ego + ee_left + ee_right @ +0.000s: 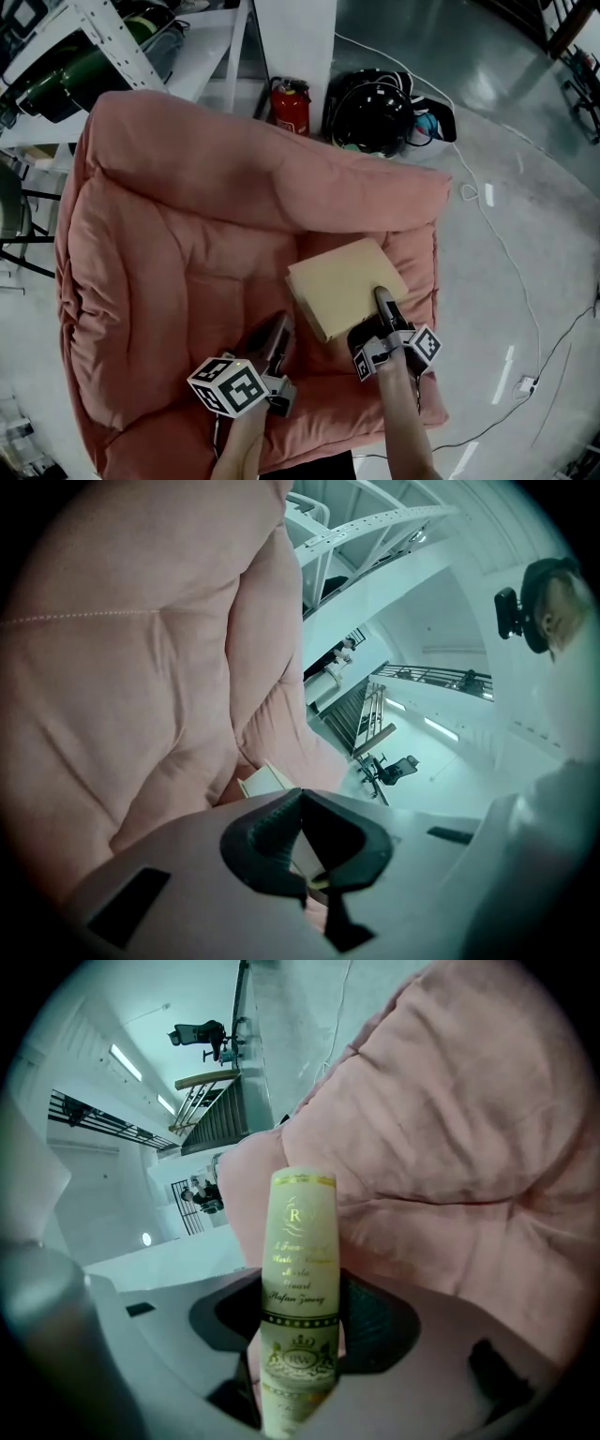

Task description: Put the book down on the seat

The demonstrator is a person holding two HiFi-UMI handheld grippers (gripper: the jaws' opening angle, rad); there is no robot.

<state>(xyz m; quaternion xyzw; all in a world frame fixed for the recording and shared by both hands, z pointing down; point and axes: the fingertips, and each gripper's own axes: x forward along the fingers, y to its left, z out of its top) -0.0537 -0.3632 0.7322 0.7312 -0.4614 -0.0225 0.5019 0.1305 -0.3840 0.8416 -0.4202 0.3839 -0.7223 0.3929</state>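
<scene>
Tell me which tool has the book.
The right tool: it clamps the book by its spine. The left tool is shut on nothing.

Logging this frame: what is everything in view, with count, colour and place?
seat: one, pink, cushioned, middle of the head view.
book: one, tan cover, over the seat's right part, held by its spine.
fire extinguisher: one, red, on the floor behind the seat.
helmet: one, black, right of the fire extinguisher.
cable: one, white, trailing across the floor at right.
shelving rack: one, white, top left.
left gripper: one, grey, fingers together, by the book's near left edge.
right gripper: one, grey, fingers clamped on the book.
forearms: two, behind the grippers, bottom edge.
</scene>
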